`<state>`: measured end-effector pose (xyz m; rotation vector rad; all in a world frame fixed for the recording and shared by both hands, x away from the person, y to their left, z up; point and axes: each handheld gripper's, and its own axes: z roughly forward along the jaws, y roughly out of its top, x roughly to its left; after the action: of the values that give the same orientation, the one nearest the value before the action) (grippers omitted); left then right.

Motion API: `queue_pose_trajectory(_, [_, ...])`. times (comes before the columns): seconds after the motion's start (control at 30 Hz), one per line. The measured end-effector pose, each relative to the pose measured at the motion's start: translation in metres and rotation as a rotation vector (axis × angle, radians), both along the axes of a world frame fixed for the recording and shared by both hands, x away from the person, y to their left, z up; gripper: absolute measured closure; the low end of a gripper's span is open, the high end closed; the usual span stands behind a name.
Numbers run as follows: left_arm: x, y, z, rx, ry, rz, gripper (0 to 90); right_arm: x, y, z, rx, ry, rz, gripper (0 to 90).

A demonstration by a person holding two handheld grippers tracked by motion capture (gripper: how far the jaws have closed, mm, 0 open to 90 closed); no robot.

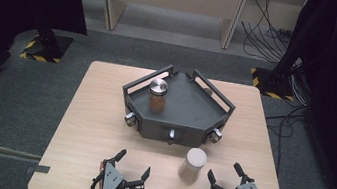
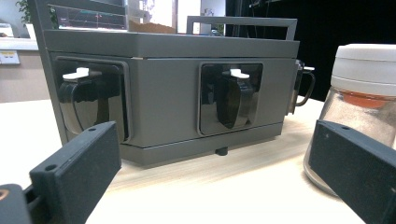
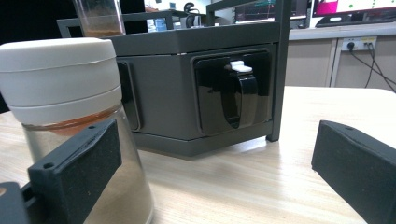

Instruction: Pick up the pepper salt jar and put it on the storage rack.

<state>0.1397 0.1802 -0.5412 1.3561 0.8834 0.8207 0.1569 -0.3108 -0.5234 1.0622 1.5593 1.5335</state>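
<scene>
Jar (image 1: 194, 164) with the white lid is standing upright at ten o'clock from the nearer right gripper (image 1: 228, 176), both grippers' jaws gaping empty, left gripper (image 1: 132, 165) lying farther off.

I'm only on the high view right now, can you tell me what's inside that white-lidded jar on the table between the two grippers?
Observer: In the right gripper view the white-lidded jar has clear glass sides, with a pale powder inside and an orange-brown band just under the lid.
Operator: What are the shiny knobs on the front of the grey rack?
Observer: The left gripper view shows that the grey rack has recessed black panels in its front faces, each with a dark looped handle under a small white tab.
Operator: Are the grippers holding anything?
Observer: No. The left gripper and the right gripper both have their jaws spread wide; the jar stands beside one jaw of each, unclamped.
</scene>
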Motion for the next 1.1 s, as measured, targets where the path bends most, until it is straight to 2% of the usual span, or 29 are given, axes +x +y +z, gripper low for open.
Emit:
queue_pose_trajectory(0.4, [0.001, 0.001, 0.0, -0.007, 0.005, -0.004, 1.6, -0.003, 0.004, 0.006, -0.012, 0.003, 0.044, 1.9])
queue_pose_trajectory(0.63, [0.001, 0.001, 0.001, -0.006, 0.008, -0.001, 1.4, -0.006, 0.007, 0.007, -0.004, 0.004, 0.068, 1.9])
queue_pose_trajectory(0.93, [0.001, 0.001, 0.001, -0.01, 0.009, -0.001, 1.4, -0.006, 0.011, 0.008, 0.014, 0.009, 0.128, 1.9])
queue_pose_trajectory(1.1, [0.001, 0.001, 0.001, -0.011, 0.009, 0.001, 1.4, -0.005, 0.015, 0.007, 0.019, 0.005, 0.129, 3.0])
